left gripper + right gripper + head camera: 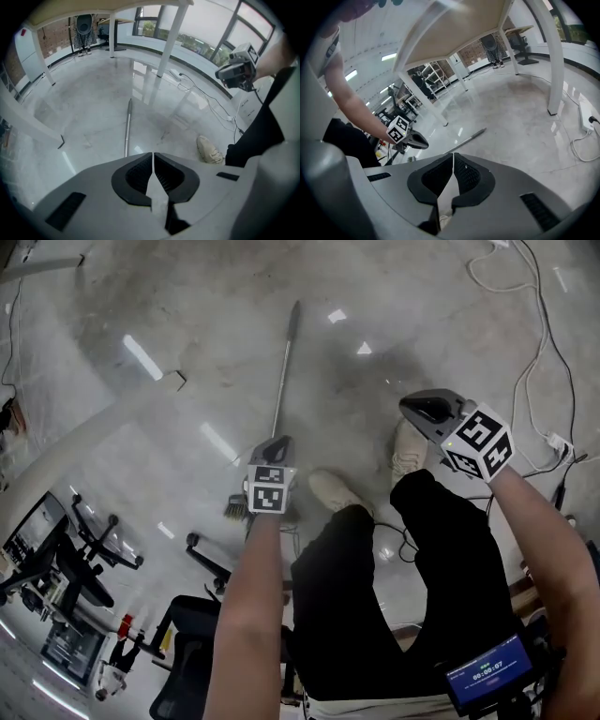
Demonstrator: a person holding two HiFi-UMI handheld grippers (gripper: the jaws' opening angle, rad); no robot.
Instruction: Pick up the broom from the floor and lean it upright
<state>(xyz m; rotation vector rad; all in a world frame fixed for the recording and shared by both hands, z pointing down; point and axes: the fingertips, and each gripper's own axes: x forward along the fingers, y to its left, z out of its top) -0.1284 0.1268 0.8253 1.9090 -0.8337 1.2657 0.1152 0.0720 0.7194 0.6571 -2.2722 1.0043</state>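
Observation:
The broom lies flat on the grey floor; its metal handle (284, 362) runs away from me and its dark bristle head (236, 509) is by my left forearm. My left gripper (277, 442) hangs over the near part of the handle, shut and empty, apart from it. The handle (127, 126) shows just beyond the closed jaws (153, 157) in the left gripper view. My right gripper (412, 409) is off to the right above a shoe, also shut with nothing in it (453, 159). From the right gripper view, the handle (469, 138) lies beyond the left gripper (410, 139).
My two beige shoes (336, 491) (408, 451) stand just right of the broom. A white table leg (89, 442) slants across the left. Office chairs (70, 559) are at the lower left. White cables (530, 343) and a power strip (560, 444) lie at the right.

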